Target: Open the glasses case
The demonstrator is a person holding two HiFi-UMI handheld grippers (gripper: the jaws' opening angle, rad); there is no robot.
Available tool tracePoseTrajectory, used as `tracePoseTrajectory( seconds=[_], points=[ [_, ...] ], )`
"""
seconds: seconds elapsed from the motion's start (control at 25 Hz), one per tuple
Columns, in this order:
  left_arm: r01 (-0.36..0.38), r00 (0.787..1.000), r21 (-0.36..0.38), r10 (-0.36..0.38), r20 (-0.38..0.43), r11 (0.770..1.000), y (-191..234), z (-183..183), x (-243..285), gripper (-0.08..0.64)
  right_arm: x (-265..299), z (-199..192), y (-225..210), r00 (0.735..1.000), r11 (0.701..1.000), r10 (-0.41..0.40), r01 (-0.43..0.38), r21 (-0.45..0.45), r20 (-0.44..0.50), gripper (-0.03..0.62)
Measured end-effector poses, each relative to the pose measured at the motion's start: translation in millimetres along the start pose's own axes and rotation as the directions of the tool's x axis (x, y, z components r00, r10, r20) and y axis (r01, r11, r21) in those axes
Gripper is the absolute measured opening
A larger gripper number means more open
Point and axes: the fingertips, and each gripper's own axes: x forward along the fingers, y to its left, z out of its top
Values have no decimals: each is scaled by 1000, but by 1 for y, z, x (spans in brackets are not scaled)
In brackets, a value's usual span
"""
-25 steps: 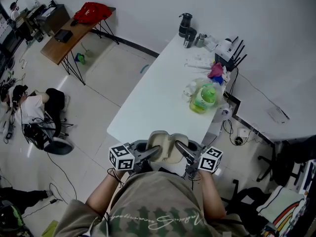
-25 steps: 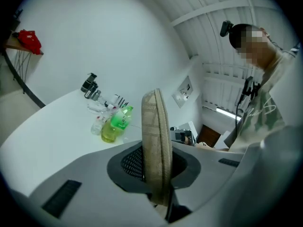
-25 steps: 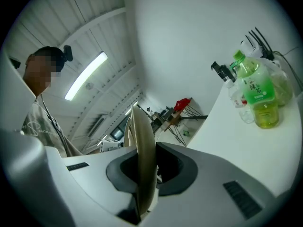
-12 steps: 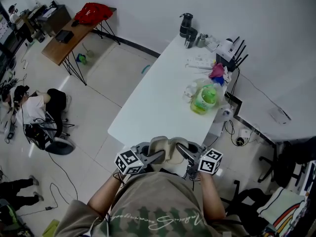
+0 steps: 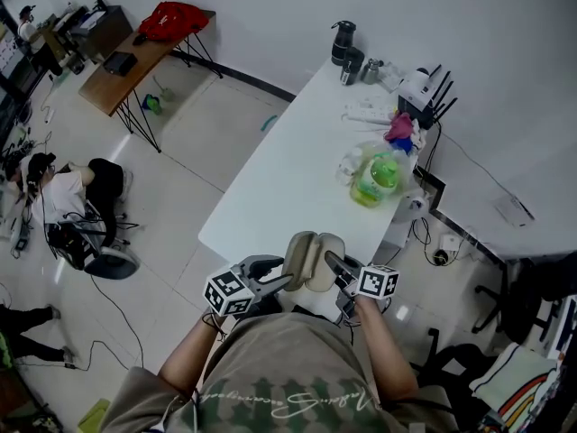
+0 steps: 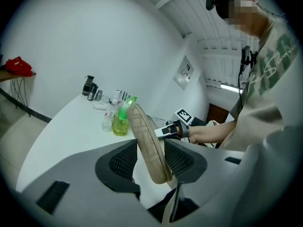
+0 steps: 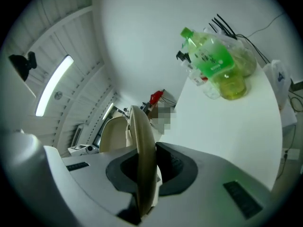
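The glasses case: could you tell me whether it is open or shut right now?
Open. In the head view the glasses case shows two shells spread apart; the right hand-held gripper clamps only one.

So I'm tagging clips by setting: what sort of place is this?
Likely an office or lab workroom: a white table with a router, a wooden desk, cables across the tiled floor.
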Motion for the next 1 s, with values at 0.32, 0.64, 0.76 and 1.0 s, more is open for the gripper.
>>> tracePoseTrajectory(
  seconds=[0.32,0.64,0.76,1.0],
  points=[
    [-195,981,2,195,6,981,33,-21,-35,170,36,-17,-122,960,930,-280,270,251,4,43],
    [-249,965,-79,255,68,965,28,-10,-59,169,69,-35,-188,886,852,-458,461,248,-75,43],
    [-244,966,-79,250,61,966,24,-12,-61,169,81,-36,-185,900,870,-428,435,231,-81,57],
    [-221,971,-78,227,72,972,24,-4,-62,169,83,-28,-169,936,900,-351,339,273,-4,144]
  ],
)
